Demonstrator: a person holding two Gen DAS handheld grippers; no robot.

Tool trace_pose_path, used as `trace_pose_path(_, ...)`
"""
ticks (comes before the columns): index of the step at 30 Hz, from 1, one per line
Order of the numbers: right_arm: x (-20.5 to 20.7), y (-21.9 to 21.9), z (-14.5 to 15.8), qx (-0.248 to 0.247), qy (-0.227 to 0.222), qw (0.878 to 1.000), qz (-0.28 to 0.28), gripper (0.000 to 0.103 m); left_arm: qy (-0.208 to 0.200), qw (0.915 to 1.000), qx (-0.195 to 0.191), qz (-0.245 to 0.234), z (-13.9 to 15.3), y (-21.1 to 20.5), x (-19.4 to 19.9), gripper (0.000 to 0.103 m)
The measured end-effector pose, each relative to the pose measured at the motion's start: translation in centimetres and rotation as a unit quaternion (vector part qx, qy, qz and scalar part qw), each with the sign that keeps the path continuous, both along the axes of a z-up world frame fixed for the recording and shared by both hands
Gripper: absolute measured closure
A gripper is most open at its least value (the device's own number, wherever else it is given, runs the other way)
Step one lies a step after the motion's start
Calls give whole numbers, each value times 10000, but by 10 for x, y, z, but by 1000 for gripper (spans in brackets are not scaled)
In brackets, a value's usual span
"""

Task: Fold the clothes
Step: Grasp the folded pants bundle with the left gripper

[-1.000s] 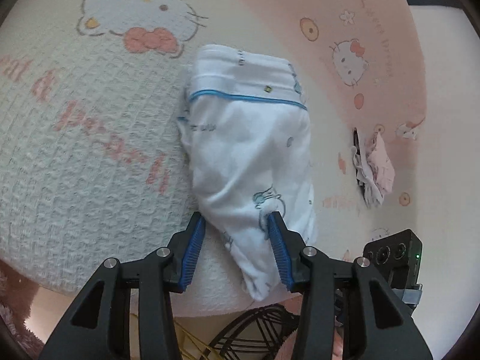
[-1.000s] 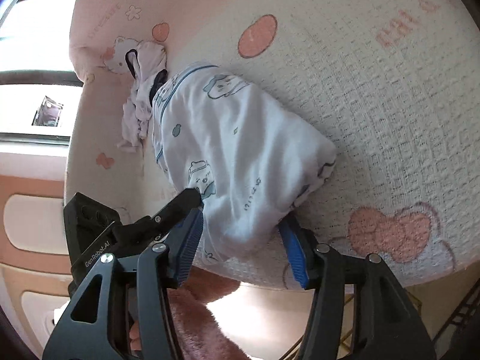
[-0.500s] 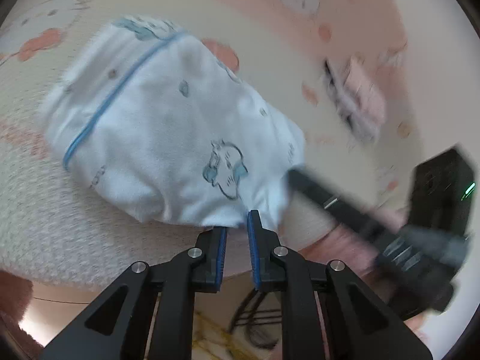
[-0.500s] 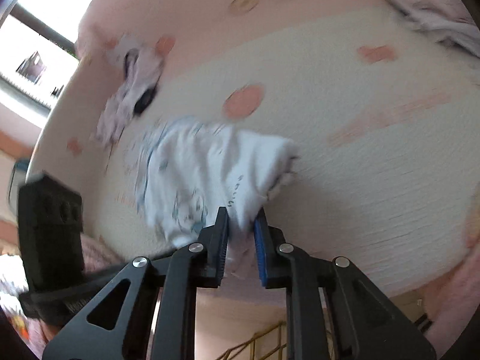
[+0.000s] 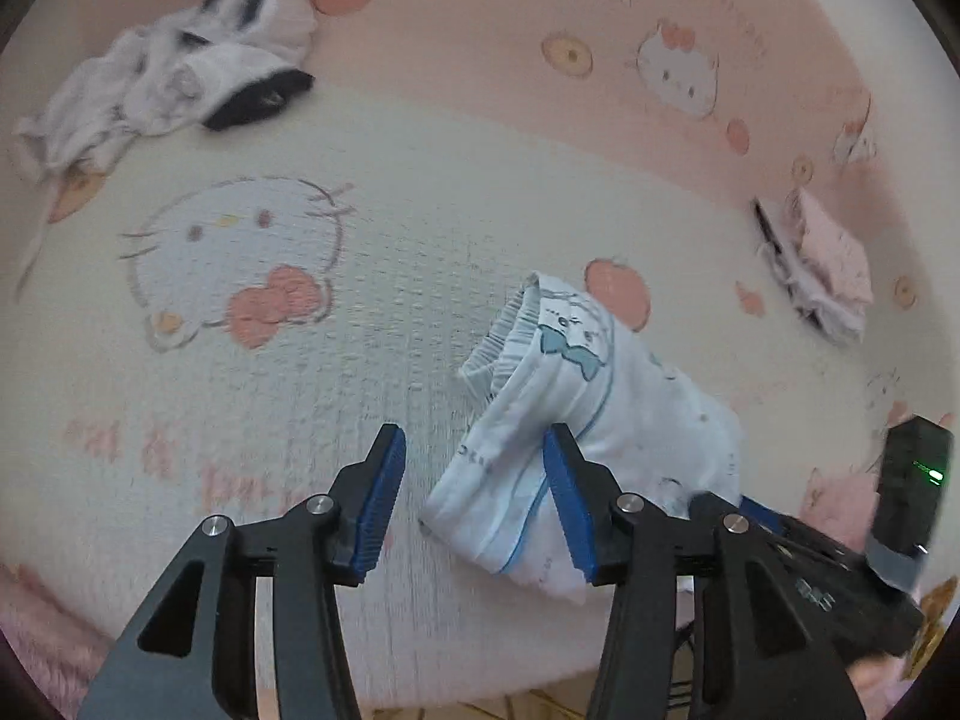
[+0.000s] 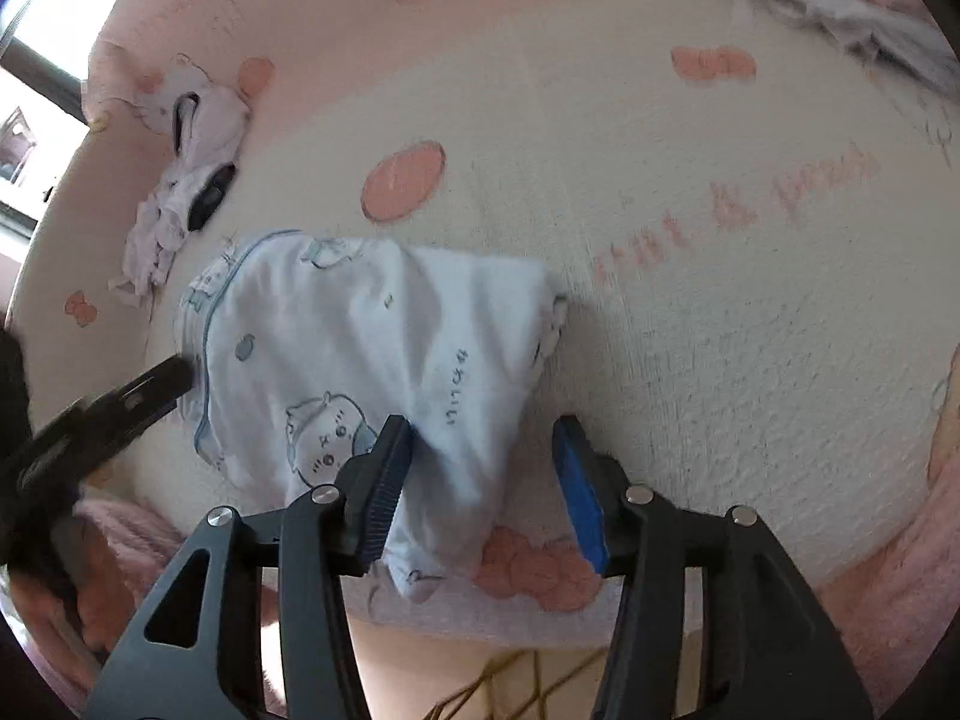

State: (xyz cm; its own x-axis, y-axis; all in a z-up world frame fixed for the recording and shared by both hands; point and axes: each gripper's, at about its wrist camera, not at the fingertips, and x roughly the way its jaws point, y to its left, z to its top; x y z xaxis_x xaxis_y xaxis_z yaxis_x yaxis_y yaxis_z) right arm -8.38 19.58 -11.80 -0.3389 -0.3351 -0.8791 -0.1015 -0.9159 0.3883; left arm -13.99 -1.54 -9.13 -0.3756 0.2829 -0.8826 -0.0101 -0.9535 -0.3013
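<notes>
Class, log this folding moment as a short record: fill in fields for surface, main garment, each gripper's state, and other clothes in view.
surface: cream and pink cartoon-cat blanket
main garment: white printed garment with blue trim, bunched, lying on the blanket
left gripper: open, garment edge by its right finger
right gripper: open, garment's near end between the fingers
other clothes: white and black heap; pink pile

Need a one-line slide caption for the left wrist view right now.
Open left claw over the folded white cartoon-print garment on a Hello Kitty blanket, with unfolded clothes beyond.
</notes>
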Motion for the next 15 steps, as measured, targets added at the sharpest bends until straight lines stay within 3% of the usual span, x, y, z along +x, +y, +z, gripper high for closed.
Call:
trace_pose_path(3, 5, 5, 3, 149, 45, 9999, 69, 55, 35, 9999, -56, -124, -8, -3, -5, 50)
trace_pose_path(6, 8, 16, 5, 224, 25, 9997, -54, 55, 14, 9998, -170, 138, -12, -18, -3, 50)
trace_pose_path(8, 9, 19, 7, 219, -14, 9997, -95, 52, 45, 9994, 137, 302, -11, -28, 2, 50)
trace_pose_path(11, 9, 18, 7, -22, -70, 9999, -74, 48, 35, 9931, 1148, 245, -9, -36, 0, 50)
trace_pose_path(15, 5, 10, 2, -559, -113, 9984, 36, 35, 161, 9919, 1255, 61, -8, -26, -5, 38)
